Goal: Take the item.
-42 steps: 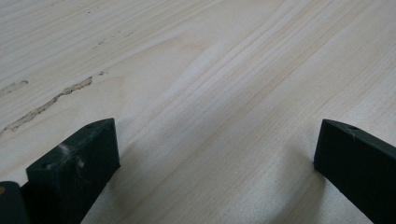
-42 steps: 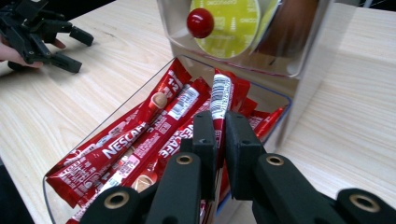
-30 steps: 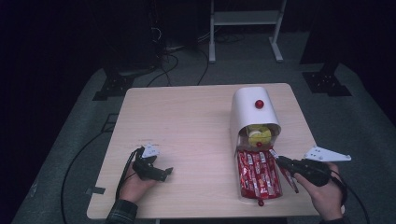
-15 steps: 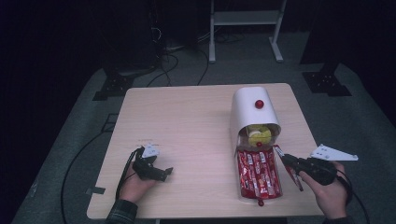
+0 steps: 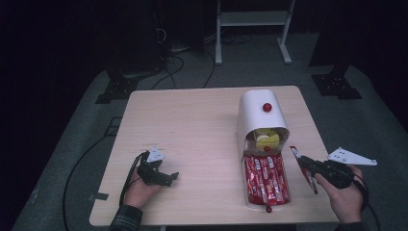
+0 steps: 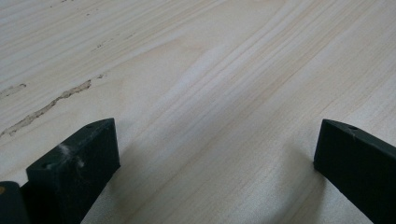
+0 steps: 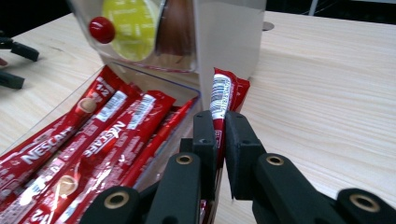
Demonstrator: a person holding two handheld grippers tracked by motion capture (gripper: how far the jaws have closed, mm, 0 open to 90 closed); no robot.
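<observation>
A white dispenser box point(image 5: 260, 113) with a red knob point(image 5: 267, 107) stands on the wooden table point(image 5: 192, 125). Its clear drawer point(image 5: 265, 179) is pulled out toward me and holds several red Nescafé coffee sticks point(image 7: 100, 126). My right gripper point(image 5: 308, 166) is shut on one red coffee stick point(image 7: 223, 95), held just to the right of the drawer above the table. Yellow capsules point(image 5: 266, 138) sit in the box's upper compartment. My left gripper point(image 5: 166, 177) rests on the table at the front left, jaws open with bare wood between its fingertips point(image 6: 77, 163).
A white metal stand point(image 5: 252, 29) and cables point(image 5: 178, 57) are on the grey floor behind the table. A dark stand base point(image 5: 337, 84) sits at the right rear. Bare table surface stretches between the left gripper and the box.
My right gripper has pulled back and to the right, away from the drawer, with the coffee stick in it. The left gripper has stayed put.
</observation>
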